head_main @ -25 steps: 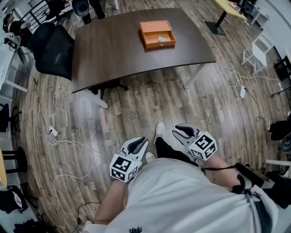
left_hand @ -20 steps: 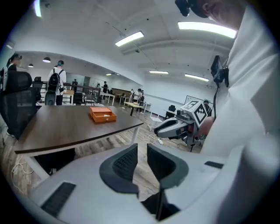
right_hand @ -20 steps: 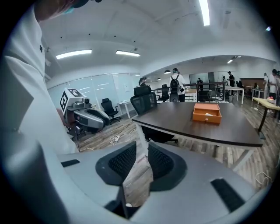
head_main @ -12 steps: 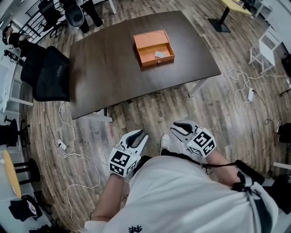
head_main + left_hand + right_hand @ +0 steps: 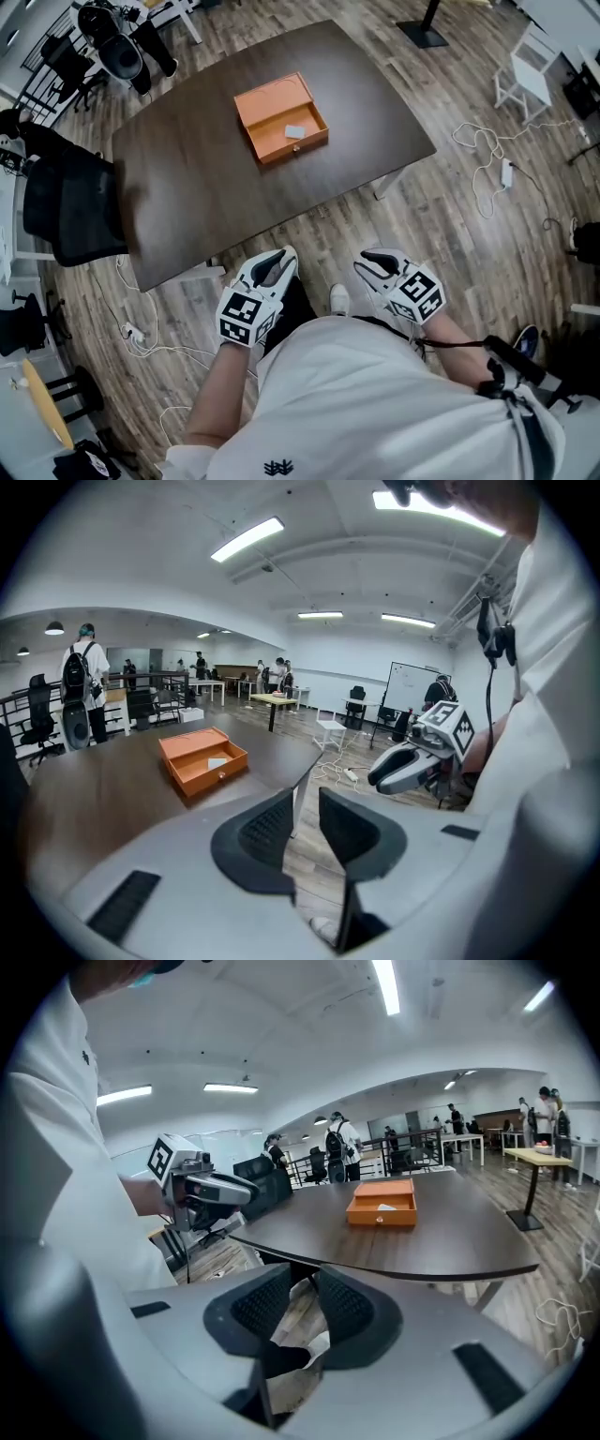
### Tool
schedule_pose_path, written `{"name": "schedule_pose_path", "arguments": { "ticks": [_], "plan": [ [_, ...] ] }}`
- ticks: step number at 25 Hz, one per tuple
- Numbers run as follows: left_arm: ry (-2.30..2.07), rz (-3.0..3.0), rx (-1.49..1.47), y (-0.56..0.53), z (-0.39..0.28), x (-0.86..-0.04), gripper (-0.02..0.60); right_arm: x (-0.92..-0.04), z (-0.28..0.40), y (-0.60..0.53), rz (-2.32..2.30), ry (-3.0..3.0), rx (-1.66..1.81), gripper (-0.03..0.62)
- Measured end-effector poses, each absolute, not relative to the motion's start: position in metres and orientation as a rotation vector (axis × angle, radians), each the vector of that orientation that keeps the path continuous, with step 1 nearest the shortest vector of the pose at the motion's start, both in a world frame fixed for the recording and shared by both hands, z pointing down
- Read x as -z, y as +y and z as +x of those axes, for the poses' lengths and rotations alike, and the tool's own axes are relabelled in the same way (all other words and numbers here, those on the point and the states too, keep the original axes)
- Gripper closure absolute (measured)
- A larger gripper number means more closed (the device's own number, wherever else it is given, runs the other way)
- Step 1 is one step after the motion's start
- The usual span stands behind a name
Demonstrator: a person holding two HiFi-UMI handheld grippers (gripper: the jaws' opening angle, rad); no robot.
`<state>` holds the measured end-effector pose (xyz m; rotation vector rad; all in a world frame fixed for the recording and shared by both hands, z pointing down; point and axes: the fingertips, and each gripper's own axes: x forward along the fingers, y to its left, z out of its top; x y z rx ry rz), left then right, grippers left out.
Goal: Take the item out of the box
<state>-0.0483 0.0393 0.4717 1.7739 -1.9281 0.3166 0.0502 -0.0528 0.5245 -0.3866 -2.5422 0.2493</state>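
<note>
The only print I find is on the grippers and the shirt. The left cube (image 5: 242,317) and the right cube (image 5: 419,295) each carry black-and-white square markers, patterns rather than letters. A small dark emblem (image 5: 277,467) sits on the white shirt, too small for me to read. The orange box (image 5: 281,118) shows a little knob on its front wall, and any lettering on it is beyond what I can make out.

The box lies open on the dark table (image 5: 187,178). The item (image 5: 294,131), a small pale flat piece, lies inside the box, close behind the knobbed front wall.

Both tongs are well apart from the box, on its knob side, off the table edge and over the wooden floor. The left gripper (image 5: 279,258) points toward the box, its jaws opening with nothing between them. In its own view the box stands ahead and to the left of the jaws. The right gripper (image 5: 370,261) also faces the box, jaws a narrow gap apart and empty, and there the box stands ahead and slightly right.
</note>
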Motion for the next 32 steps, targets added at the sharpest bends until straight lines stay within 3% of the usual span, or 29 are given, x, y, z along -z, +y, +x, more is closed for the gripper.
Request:
{"name": "schedule_pose_path", "arguments": {
  "ticks": [20,32],
  "plan": [
    [-1.643,2.104,-0.832,-0.130,-0.317,-0.539,0.488,-0.525,-0.049,-0.135,0.238,-2.498,-0.369,0.520],
    [-1.329,2.211,-1.101,-0.208,-0.371,-0.629,0.462,-0.530,-0.043,-0.129,0.571,-2.382,-0.482,0.520]
  ]
}}
